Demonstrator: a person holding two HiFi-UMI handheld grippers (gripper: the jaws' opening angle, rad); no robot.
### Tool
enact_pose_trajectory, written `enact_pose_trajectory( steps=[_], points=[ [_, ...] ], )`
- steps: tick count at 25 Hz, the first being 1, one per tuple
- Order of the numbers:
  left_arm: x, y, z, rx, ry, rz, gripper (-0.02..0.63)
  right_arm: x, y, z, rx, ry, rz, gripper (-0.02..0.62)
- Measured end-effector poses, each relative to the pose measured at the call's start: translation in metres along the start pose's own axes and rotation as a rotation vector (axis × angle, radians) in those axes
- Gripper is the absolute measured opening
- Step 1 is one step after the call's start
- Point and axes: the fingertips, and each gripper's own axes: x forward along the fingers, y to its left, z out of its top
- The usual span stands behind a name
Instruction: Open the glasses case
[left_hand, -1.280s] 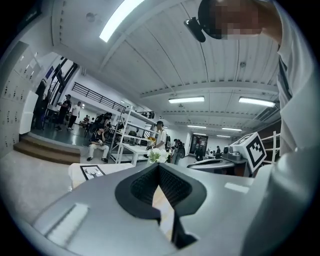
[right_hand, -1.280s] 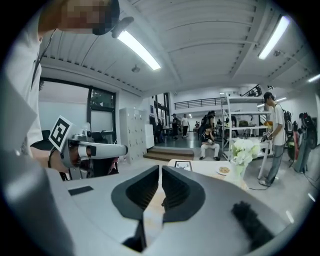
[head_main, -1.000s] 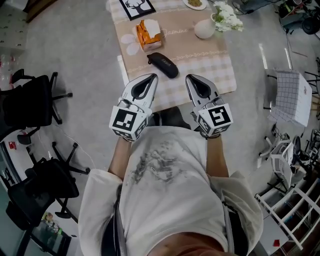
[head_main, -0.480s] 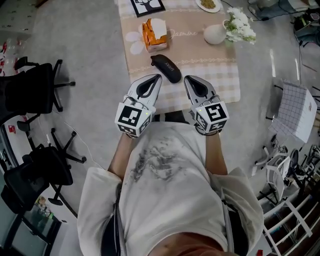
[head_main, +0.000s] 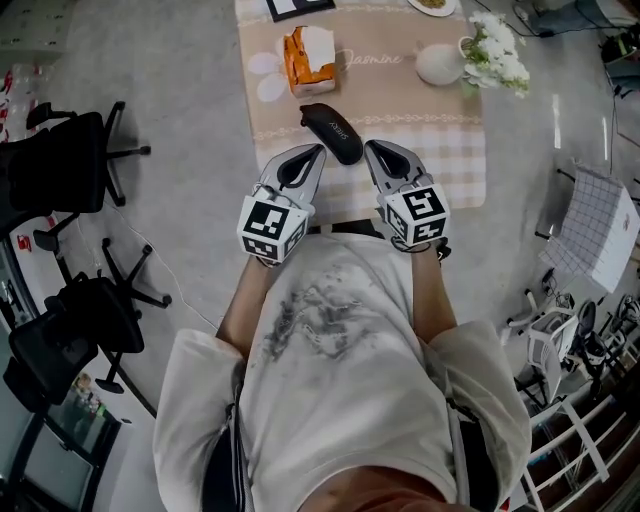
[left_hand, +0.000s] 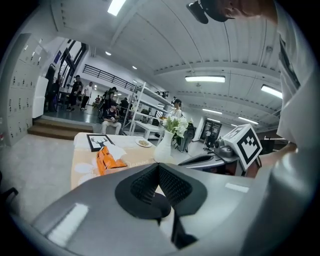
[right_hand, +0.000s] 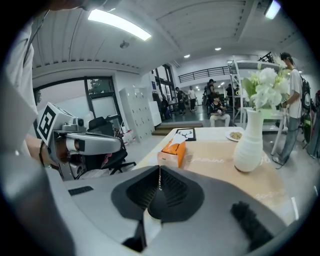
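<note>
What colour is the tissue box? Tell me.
The tissue box is orange; the head view shows it best.

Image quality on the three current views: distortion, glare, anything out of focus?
Head view: even light, soft shadows, glasses case sharp, mild bending at the edges. Left gripper view: heavy fisheye, black vignette corners, ceiling light blown out, nearest foreground soft. Right gripper view: same fisheye and vignette, ceiling strip glaring, vase in focus.

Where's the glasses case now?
Head view, centre: the glasses case lies on the tablecloth between the orange tissue box and the left gripper and right gripper.
</note>
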Motion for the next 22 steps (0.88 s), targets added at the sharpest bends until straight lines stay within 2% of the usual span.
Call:
enact_pose_trajectory(
  steps=[12, 13, 15, 22],
  points=[
    [0.024, 0.011, -0.032, -0.037, 0.066, 0.035, 0.009, 0.036, -0.013, -0.036, 0.032, 0.09, 0.079, 0.018],
    [0.025, 0.012, -0.034, -0.04, 0.07, 0.038, 0.009, 0.039, -0.014, -0.039, 0.032, 0.102, 0.084, 0.023],
    [0.027, 0.015, -0.037, -0.046, 0.078, 0.043, 0.009, 0.044, -0.016, -0.045, 0.033, 0.126, 0.093, 0.089],
    [0.034, 0.021, -0.049, -0.064, 0.103, 0.053, 0.009, 0.055, -0.021, -0.065, 0.056, 0.185, 0.091, 0.098]
  ],
)
